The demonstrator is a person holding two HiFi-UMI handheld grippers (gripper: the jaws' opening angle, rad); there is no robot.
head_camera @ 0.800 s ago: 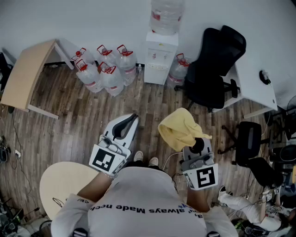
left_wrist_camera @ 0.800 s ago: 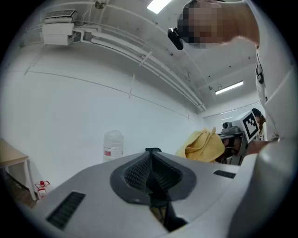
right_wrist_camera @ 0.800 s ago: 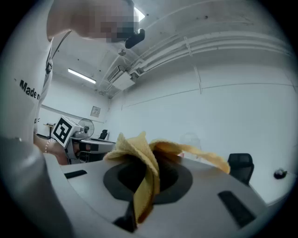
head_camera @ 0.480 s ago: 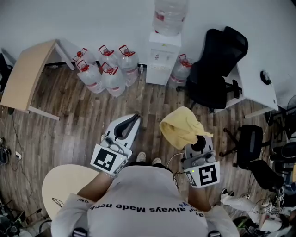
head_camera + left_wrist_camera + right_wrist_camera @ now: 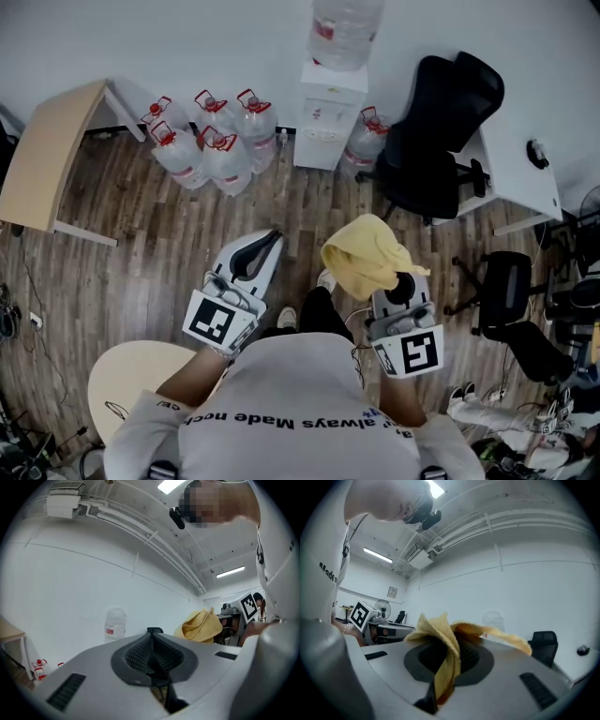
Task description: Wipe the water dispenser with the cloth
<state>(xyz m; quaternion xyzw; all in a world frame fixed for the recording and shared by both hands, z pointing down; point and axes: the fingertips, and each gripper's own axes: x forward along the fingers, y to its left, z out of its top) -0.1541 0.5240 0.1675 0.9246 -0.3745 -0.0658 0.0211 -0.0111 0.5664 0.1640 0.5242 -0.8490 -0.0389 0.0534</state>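
The right hand-held gripper (image 5: 395, 292) is clamped on the yellow cloth (image 5: 364, 261). In the right gripper view its jaws press together on a fold of the cloth, and the rest bunches over the jaw tips and spills to both sides. The left hand-held gripper (image 5: 270, 241) holds nothing: the left gripper view shows its jaws closed against each other with no gap. Both are held out in front of the person's chest, side by side but apart, above the wooden floor (image 5: 159, 225), pointing toward the far wall (image 5: 187, 42).

The white dispenser (image 5: 325, 117) stands at the floor's far edge, against the wall, well apart from both grippers and from the cloth. A clear bottle (image 5: 343, 28) sits upright on its top. A cluster of jugs (image 5: 211, 141) with red caps stands on the floor just left of the dispenser. One more jug (image 5: 364, 139) stands just to its right, between it and a black chair (image 5: 436, 131).
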